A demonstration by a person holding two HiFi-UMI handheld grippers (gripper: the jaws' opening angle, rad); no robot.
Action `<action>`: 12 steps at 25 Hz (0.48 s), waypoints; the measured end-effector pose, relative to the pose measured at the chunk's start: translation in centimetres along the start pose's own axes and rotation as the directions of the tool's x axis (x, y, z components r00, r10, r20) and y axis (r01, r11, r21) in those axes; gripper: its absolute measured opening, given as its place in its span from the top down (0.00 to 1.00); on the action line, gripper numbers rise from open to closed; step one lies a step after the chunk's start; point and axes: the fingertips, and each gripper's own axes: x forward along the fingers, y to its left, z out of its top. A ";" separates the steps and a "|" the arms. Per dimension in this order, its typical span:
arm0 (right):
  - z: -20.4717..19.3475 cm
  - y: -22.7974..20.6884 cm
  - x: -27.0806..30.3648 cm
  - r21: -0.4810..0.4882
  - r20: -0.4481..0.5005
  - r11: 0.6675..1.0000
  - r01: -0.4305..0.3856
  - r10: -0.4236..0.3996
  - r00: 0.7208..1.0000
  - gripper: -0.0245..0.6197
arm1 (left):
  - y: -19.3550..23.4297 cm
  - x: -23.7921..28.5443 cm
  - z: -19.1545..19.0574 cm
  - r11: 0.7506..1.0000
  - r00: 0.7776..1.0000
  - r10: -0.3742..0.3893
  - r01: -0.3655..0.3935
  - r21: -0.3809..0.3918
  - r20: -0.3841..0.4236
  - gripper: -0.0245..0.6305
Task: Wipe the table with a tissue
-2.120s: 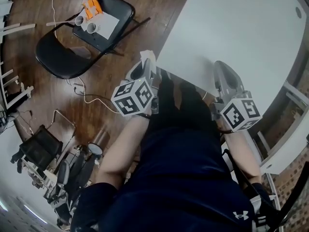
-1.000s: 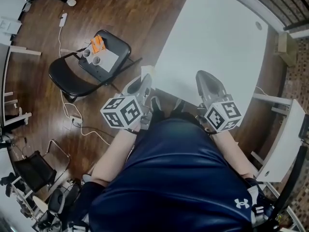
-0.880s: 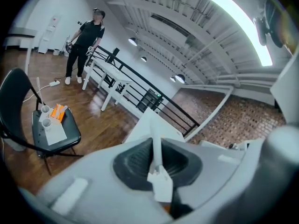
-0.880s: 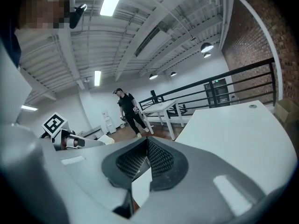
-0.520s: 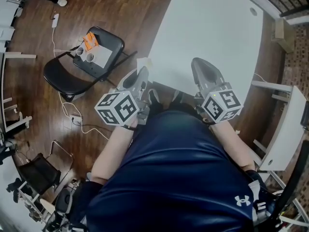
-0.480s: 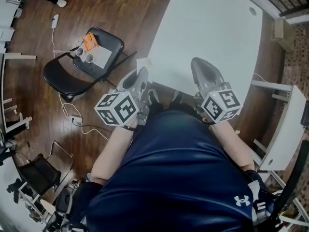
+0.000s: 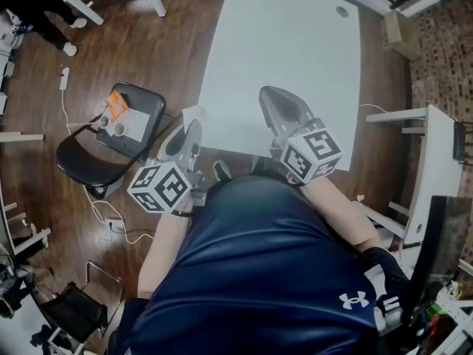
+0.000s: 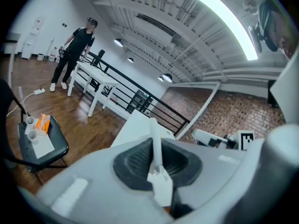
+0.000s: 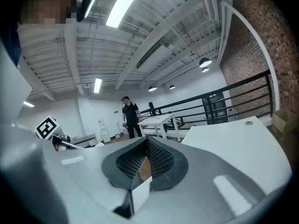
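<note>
The white table [image 7: 284, 58] fills the upper middle of the head view. My left gripper [image 7: 193, 126] hangs just off the table's near left corner, shut on a white tissue [image 7: 194, 112]. In the left gripper view the tissue [image 8: 154, 130] stands up as a thin strip pinched between the dark pads, with the table [image 8: 135, 125] beyond. My right gripper [image 7: 270, 95] is above the table's near edge with its jaws shut and nothing held. Its own view shows the pads meeting at the right gripper [image 9: 145, 144], with the tabletop [image 9: 243, 143] to the right.
A black folding chair [image 7: 89, 157] with two cups and an orange item stands on the wood floor to the left. Another white desk [image 7: 436, 161] is at the right. A person [image 8: 74, 55] stands far off by a railing and a third white table.
The head view has swung, so the table now sits more squarely ahead and both grippers show lower in it. The left gripper still pinches the tissue.
</note>
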 end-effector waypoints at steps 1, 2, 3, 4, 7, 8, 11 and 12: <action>0.1 0.4 0.2 -0.001 0.006 1.000 -0.010 0.010 1.000 0.95 | 0.3 -0.4 0.2 1.000 1.000 0.009 -0.009 0.003 0.007 0.92; 0.3 0.6 0.3 -0.002 0.010 1.000 -0.018 0.018 1.000 0.95 | 0.4 -0.6 0.4 1.000 1.000 0.016 -0.016 0.006 0.013 0.92; 0.5 0.5 0.3 -0.003 0.012 1.000 -0.017 0.017 1.000 0.95 | 0.2 -0.6 0.5 1.000 1.000 0.016 -0.016 0.009 0.016 0.92; 0.9 0.2 0.0 -0.004 0.015 1.000 -0.009 0.009 1.000 0.95 | -0.2 -0.3 0.6 1.000 1.000 0.008 -0.008 0.012 0.016 0.92; 1.9 -1.0 -1.1 -0.005 0.022 1.000 0.020 -0.020 1.000 0.95 | -1.7 0.7 0.7 1.000 1.000 -0.021 0.021 0.020 0.006 0.92; 2.1 -1.3 -1.6 -0.003 0.023 1.000 0.021 -0.021 1.000 0.95 | -2.3 0.9 0.6 0.999 1.000 -0.023 0.023 0.023 0.004 0.92; 2.3 -1.8 -2.7 0.007 0.022 1.000 0.010 -0.010 1.000 0.95 | -3.7 1.1 0.0 0.999 1.000 -0.020 0.020 0.031 -0.002 0.92; 2.2 -2.0 -3.0 0.010 0.021 1.000 0.006 -0.006 1.000 0.95 | -3.9 1.3 -0.2 0.999 1.000 -0.020 0.020 0.034 -0.005 0.92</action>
